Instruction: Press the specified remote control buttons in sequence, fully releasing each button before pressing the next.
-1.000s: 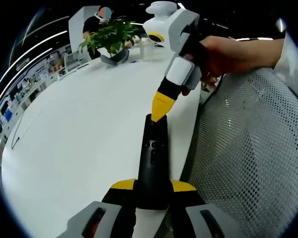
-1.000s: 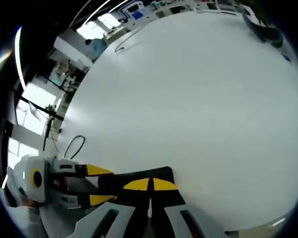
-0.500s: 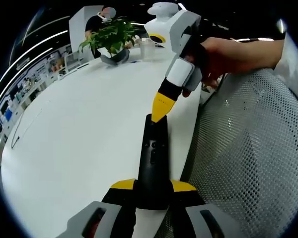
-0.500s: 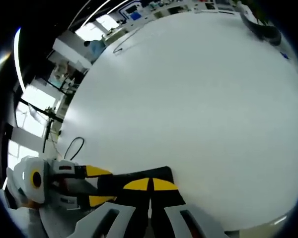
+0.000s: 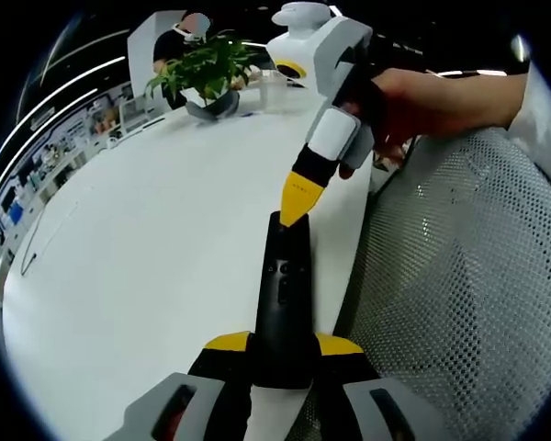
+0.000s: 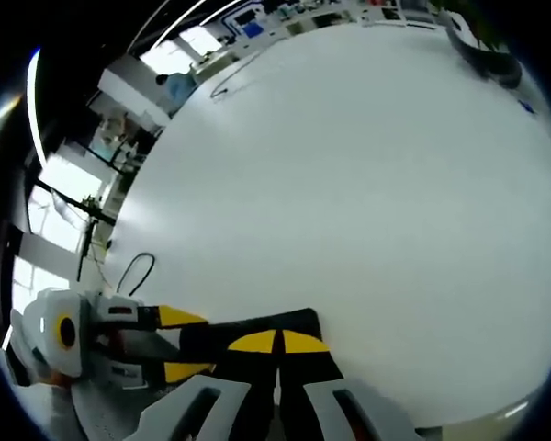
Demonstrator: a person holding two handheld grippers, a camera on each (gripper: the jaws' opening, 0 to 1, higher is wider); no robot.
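A slim black remote control (image 5: 283, 294) lies on the white table (image 5: 165, 248) near its right edge, pointing away from me. My left gripper (image 5: 281, 346) is shut on the remote's near end, yellow tips on both sides. My right gripper (image 5: 296, 213) comes down from the upper right, held by a hand, its jaws shut, with the yellow tips resting on the remote's far end. In the right gripper view the shut right gripper (image 6: 278, 343) sits over the remote (image 6: 257, 333), with the left gripper (image 6: 170, 344) holding it from the left.
A potted green plant (image 5: 205, 73) stands at the table's far end beside a clear cup (image 5: 272, 90). A grey mesh chair (image 5: 459, 294) sits right of the table edge. A thin cable (image 6: 231, 81) lies on the far side of the table.
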